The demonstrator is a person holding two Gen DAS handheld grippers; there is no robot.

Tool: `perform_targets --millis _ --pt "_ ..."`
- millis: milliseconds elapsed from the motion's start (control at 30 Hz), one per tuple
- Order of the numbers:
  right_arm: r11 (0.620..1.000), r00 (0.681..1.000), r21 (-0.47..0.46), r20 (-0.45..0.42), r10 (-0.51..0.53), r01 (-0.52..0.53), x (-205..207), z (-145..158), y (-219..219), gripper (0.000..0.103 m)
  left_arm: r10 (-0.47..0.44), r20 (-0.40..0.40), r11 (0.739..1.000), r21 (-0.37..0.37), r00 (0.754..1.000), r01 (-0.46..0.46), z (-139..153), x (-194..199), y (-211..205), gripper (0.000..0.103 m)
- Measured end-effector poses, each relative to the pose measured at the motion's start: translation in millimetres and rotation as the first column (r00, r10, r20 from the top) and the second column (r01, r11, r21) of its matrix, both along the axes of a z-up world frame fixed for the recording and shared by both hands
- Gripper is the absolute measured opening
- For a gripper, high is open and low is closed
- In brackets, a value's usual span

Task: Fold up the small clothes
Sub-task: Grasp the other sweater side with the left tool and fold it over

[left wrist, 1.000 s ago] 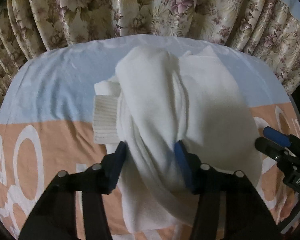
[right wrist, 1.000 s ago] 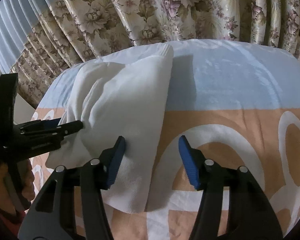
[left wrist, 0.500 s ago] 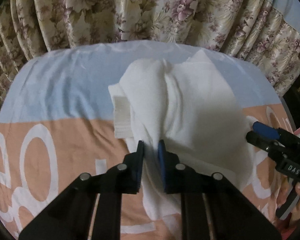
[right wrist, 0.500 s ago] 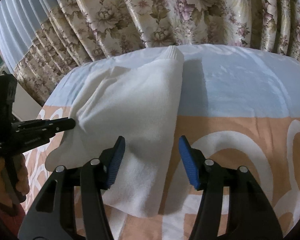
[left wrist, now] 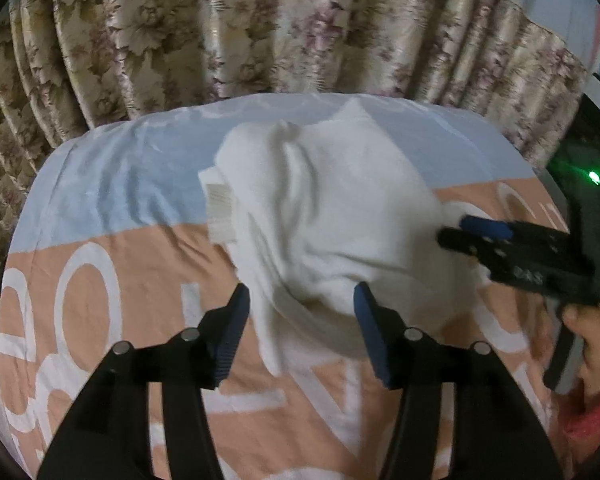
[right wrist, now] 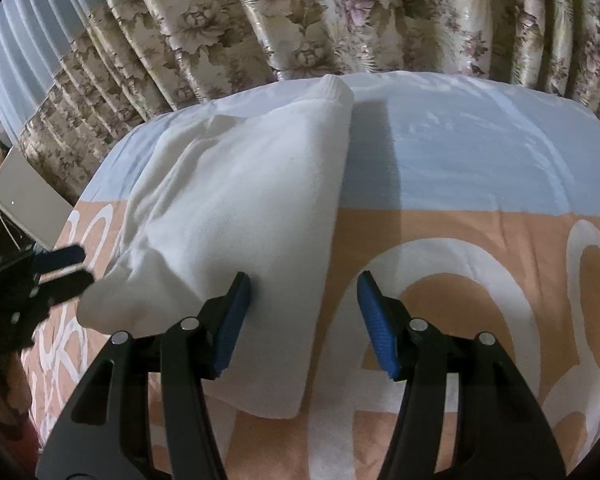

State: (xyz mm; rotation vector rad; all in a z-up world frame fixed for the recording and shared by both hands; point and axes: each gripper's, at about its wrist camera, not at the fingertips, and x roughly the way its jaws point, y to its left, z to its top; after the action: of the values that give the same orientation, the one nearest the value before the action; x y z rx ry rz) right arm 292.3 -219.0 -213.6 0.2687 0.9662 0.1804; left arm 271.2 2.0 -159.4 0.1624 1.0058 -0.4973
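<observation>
My left gripper [left wrist: 298, 322] had just let go, jaws spread over the white sweater [left wrist: 332, 216] on the bed [left wrist: 112, 184]; right gripper [right wrist: 304, 314] jaws gaped too, gripping nothing.

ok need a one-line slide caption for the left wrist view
Left hand-held gripper open, its jaws just reopened, above a rumpled white garment on the bedsheet.

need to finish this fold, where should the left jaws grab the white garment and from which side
Probably the raised fold in the white garment directly ahead of the left gripper, coming down from the near side. The cloth humps up there, giving the jaws a ridge to pinch; elsewhere it lies flatter on the bedsheet. The jaws have just been opening and stand open astride that ridge, not pressing it.
</observation>
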Motion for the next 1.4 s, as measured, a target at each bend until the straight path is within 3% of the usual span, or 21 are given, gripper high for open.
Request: perform_targets --millis 133,433,633,800,833,867,967,1200,1400 --pt "1.000 1.000 -0.005 -0.002 -0.006 0.006 -3.9 -0.2 -0.3 0.057 -0.017 -0.041 0.999 -0.032 0.999 0.016 -4.6 -9.4 -9.9 0.055" --pt "1.000 1.000 0.004 -0.009 -0.014 0.014 -14.9 -4.0 -10.5 0.057 -0.022 -0.002 1.000 -0.006 1.000 0.022 -1.9 -15.6 -22.7 0.055" --pt "1.000 1.000 -0.001 -0.007 -0.008 0.008 -22.1 -3.6 -19.4 0.058 -0.048 0.003 0.999 -0.004 0.999 0.048 2.8 -21.1 -32.8 0.065" --pt "1.000 1.000 0.002 -0.005 -0.026 0.026 -27.6 -1.7 -28.0 0.058 -0.057 -0.024 0.998 0.016 0.998 0.058 -16.1 -12.7 -48.6 0.064" --pt "1.000 1.000 0.003 -0.005 -0.027 0.027 -28.5 -1.2 -28.8 0.058 -0.056 -0.026 0.998 0.020 0.998 0.056 -20.1 -10.6 -49.2 0.053" --pt "1.000 1.000 0.004 -0.003 -0.026 0.026 -29.3 -0.7 -29.1 0.058 -0.048 -0.039 0.998 0.034 0.998 0.049 -27.1 -5.6 -48.8 0.034" --pt "1.000 1.000 0.006 0.005 -0.020 0.020 -30.7 1.6 -28.5 0.058 -0.031 -0.098 1.000 0.001 0.995 0.031 -39.7 4.8 -38.8 0.020" --pt "1.000 1.000 0.025 0.027 -0.010 0.010 -29.4 8.4 -22.0 0.058 0.000 -0.137 0.995 -0.102 0.991 -0.014 -33.6 5.6 -5.4 0.015" --pt "0.999 0.999 0.014 0.031 0.032 -0.033 -29.3 10.8 -4.8 0.058 0.010 -0.187 0.992 -0.120 0.982 -0.033 -45.1 -1.8 18.5 0.014"
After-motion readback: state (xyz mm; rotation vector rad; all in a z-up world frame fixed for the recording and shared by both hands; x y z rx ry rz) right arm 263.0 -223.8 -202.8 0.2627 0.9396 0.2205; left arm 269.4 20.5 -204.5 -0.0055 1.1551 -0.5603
